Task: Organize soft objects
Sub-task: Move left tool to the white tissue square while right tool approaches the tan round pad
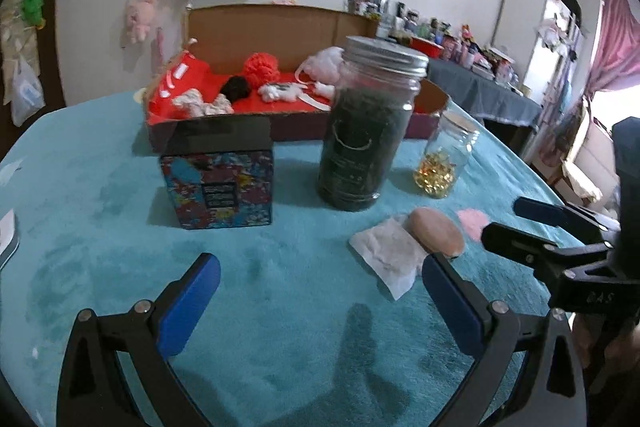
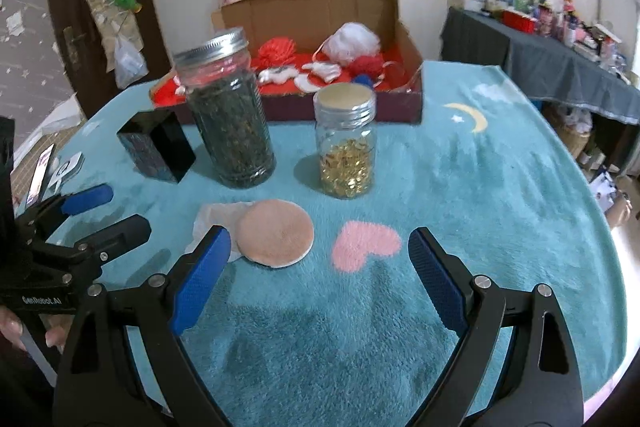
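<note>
A round pink pad (image 2: 276, 233) lies on the teal cloth, partly over a white pouch (image 2: 212, 217); in the left wrist view the pad (image 1: 436, 231) and the pouch (image 1: 388, 251) sit just beyond my left gripper's right finger. My right gripper (image 2: 320, 239) is open and empty, its left finger close to the pad. My left gripper (image 1: 320, 267) is open over bare cloth. An open cardboard box (image 2: 312, 11) with red lining at the back holds a white puff (image 2: 356, 41), a red puff (image 1: 260, 67) and other small soft pieces.
A tall jar of dark leaves (image 2: 230, 123), a small jar of gold bits (image 2: 346, 151) and a patterned black-lidded box (image 1: 220, 187) stand between the grippers and the cardboard box. The table edge curves on the right, with a cluttered grey-covered table (image 2: 560, 67) beyond.
</note>
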`<state>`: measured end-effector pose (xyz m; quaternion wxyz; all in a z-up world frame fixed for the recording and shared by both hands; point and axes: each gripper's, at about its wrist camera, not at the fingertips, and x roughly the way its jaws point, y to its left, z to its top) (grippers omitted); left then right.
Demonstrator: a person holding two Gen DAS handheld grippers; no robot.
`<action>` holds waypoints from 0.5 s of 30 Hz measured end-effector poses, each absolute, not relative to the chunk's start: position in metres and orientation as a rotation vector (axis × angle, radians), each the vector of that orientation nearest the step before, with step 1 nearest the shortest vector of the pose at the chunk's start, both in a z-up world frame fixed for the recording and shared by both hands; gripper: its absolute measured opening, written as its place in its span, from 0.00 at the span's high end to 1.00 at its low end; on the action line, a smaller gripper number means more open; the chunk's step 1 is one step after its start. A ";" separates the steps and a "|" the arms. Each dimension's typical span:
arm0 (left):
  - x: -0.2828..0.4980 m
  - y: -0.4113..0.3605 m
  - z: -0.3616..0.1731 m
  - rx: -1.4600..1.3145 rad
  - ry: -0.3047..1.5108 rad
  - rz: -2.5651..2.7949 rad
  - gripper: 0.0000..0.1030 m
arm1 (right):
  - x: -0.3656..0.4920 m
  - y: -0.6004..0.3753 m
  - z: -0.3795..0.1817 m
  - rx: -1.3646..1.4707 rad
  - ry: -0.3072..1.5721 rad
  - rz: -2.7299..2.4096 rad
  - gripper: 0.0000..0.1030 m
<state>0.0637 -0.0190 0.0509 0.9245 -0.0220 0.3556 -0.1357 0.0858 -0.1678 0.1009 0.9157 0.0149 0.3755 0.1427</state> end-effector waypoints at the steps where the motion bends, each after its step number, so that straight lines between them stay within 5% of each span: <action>1: 0.065 -0.021 0.051 -0.033 0.737 -0.289 0.01 | 0.090 -0.169 0.099 0.031 0.789 0.315 0.11; 15: 0.100 -0.052 0.048 0.103 0.833 -0.569 0.12 | 0.128 -0.176 0.085 -0.012 0.882 0.562 0.12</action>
